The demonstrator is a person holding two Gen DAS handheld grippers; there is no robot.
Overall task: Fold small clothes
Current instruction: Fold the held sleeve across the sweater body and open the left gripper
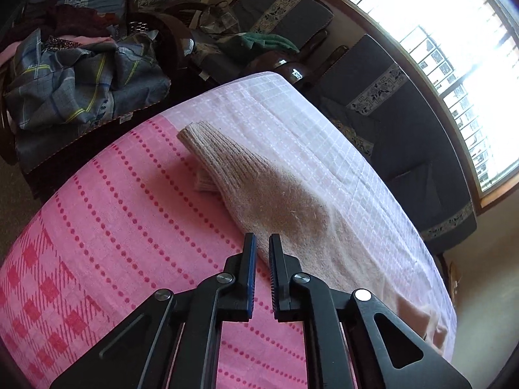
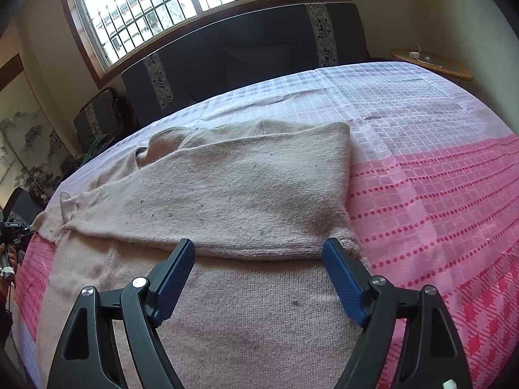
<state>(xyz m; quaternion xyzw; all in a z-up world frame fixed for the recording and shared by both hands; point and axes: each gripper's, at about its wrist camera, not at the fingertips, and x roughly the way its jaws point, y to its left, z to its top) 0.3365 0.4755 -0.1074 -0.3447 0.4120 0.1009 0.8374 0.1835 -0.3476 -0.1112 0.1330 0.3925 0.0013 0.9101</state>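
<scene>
Pink bedcover (image 2: 438, 194) bare beside sweater (image 2: 243, 194), heaped clothes (image 1: 81, 90) past far edge

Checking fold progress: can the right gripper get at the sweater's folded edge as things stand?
Probably yes. The right gripper hangs with open jaws just short of the sweater fold, and nothing lies between them.

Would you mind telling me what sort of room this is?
Probably a home living room: dark cushioned wooden seating, a barred window, and a laundry pile beside the cloth-covered table.
</scene>
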